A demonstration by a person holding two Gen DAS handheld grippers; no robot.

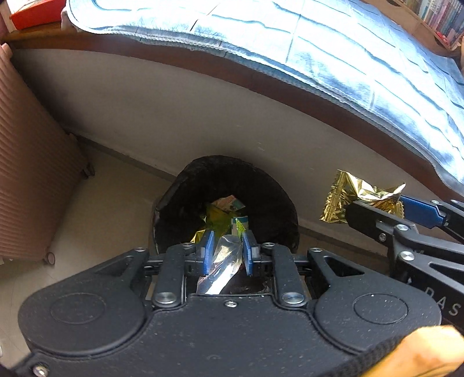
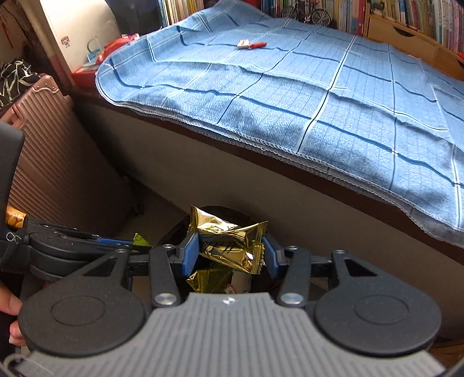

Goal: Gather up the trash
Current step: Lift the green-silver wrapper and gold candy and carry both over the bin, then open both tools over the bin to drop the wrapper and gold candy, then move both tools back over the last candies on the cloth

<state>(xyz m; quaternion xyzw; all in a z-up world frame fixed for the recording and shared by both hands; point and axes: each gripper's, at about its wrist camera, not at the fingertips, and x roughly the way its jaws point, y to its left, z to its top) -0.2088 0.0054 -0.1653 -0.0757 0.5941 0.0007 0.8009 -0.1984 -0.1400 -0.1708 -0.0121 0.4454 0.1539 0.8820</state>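
Note:
A black trash bin [image 1: 174, 188] stands on the floor against the bed's side, with several wrappers [image 1: 223, 208] lying inside. My left gripper [image 1: 227, 236] points down over its mouth, shut on a clear, silvery plastic wrapper [image 1: 224, 261] with a green tip. To the right, my right gripper [image 1: 374, 207] is shut on a crumpled gold foil wrapper [image 1: 345, 191], beside the bin's rim. In the right wrist view the gold wrapper [image 2: 229, 237] sits between the blue pads of the right gripper [image 2: 230, 249], above the bin [image 2: 171, 237]. The left gripper [image 2: 127, 242] reaches in from the left.
A bed with a blue checked cloth [image 2: 290, 101] overhangs the bin. A small red and white item [image 2: 250, 44] lies on the cloth. A pink ribbed suitcase [image 2: 58, 159] stands left of the bin. Bookshelves [image 2: 406, 17] line the back. A person's hand [image 2: 11, 304] holds the left gripper.

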